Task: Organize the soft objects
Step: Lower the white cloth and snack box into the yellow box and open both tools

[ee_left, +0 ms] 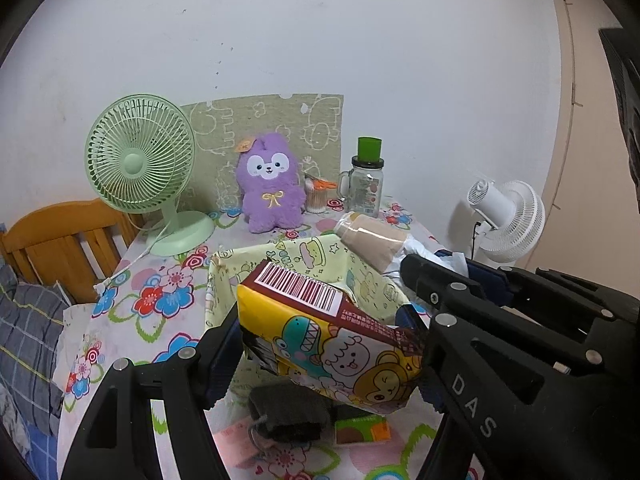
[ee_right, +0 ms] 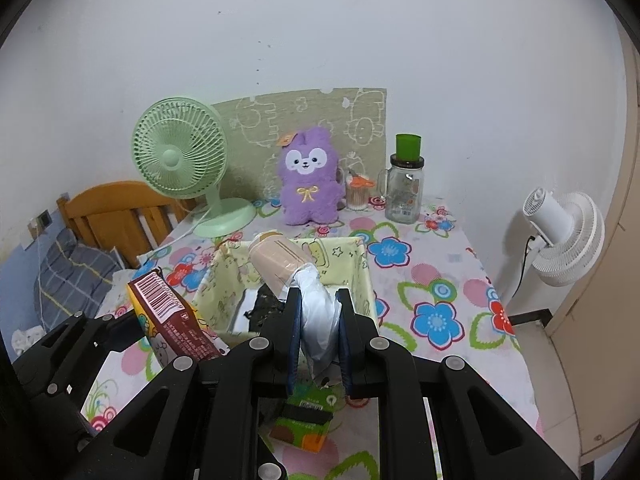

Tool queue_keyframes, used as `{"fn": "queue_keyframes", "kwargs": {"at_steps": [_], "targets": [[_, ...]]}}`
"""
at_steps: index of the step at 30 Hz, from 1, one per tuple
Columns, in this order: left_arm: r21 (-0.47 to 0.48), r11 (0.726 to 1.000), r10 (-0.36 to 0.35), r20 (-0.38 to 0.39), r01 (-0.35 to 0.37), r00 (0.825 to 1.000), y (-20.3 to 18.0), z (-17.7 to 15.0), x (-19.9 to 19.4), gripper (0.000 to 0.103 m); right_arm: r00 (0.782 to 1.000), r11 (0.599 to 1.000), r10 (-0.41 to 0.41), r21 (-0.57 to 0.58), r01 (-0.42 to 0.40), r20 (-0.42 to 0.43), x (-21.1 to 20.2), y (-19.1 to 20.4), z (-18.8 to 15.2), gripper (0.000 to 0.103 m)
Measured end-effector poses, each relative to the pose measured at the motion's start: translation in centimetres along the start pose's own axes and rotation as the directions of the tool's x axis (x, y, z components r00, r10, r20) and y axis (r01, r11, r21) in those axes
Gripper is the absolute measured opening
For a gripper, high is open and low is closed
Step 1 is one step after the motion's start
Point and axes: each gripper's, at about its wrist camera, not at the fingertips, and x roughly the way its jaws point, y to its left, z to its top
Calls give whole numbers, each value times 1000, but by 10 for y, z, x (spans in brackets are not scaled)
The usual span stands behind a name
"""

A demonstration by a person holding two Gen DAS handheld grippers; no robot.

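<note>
Holding cartoon tissue pack point(ee_left: 332, 344) sideways, left tool point(ee_left: 320, 356) squeezes soft, light bulk; right tool point(ee_right: 318, 320) pinches slippery plastic neck of beige roll bag point(ee_right: 280, 264) above fabric basket point(ee_right: 360, 280).

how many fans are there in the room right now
2: a green fan on the table's back left, beside the purple plush, and a white fan off the table's right edge.

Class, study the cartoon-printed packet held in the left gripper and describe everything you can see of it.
The packet is a soft, crinkled yellow pack printed with cartoon animals, with a dark red end panel bearing a white barcode. It is tilted, barcode end up, clamped between the left gripper pads, held above the table in front of the fabric-lined basket.
</note>
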Motion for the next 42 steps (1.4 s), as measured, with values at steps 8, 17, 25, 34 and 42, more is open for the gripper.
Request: {"fn": "queue_keyframes", "kwargs": {"at_steps": [8,17,25,34,42], "targets": [[-10,1000,15,-11,-15,1000,8,8,20,75,1000,1000,-17,15,18,-10,25,-1,10,18],[-40,999,1,-28,-2,1000,16,16,44,75,999,999,-29,33,30,-29,53,-2,20,19],[-57,998,-8,-64,5,998,27,21,73,75,998,1000,-1,31,3,-65,84,-2,27,22],[-82,996,28,-100,-36,995,40,22,95,76,993,998,-19,59,25,-113,110,-3,29,60],[-96,994,33,-121,-45,992,44,21,112,90,992,998,-15,66,23,-122,117,-6,27,86]]}}
